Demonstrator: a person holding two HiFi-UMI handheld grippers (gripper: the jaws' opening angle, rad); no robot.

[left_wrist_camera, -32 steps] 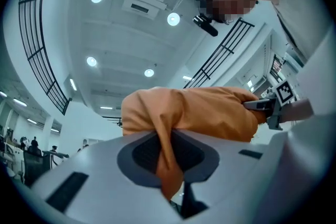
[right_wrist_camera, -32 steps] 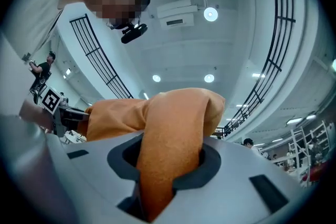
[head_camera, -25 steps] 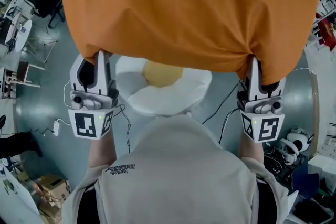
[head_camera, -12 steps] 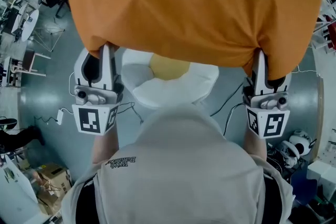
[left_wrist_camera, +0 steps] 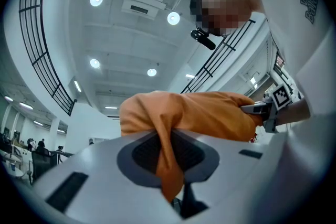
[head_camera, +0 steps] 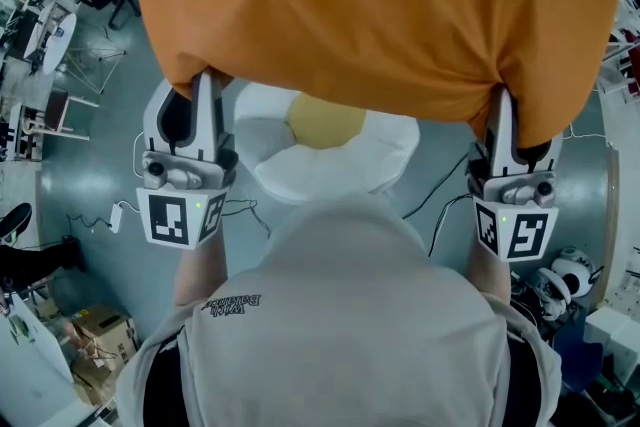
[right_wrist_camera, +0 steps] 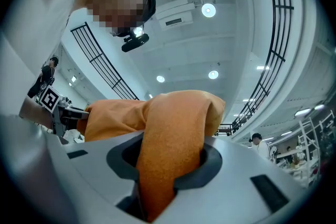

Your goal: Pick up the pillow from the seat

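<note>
Views share pillow (head_camera: pixel 380 5): head downward, gripper views upward

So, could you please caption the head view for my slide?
The left gripper and right gripper each clamp a corner of the orange pillow, held above the white seat.

Plain orange pillow (head_camera: pixel 380 5). White seat (head_camera: pixel 330 170), yellow centre. White-grey left claw (head_camera: pixel 195 80), right claw (head_camera: pixel 503 100); black-white marker cubes. Grey-blue floor (head_camera: pixel 90 165).

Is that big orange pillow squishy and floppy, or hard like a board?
Probably soft and floppy: the big orange fabric pillow bunches into folds where the left gripper and right gripper pinch its edge. Likely light too, since two small pinches hold it up.
</note>
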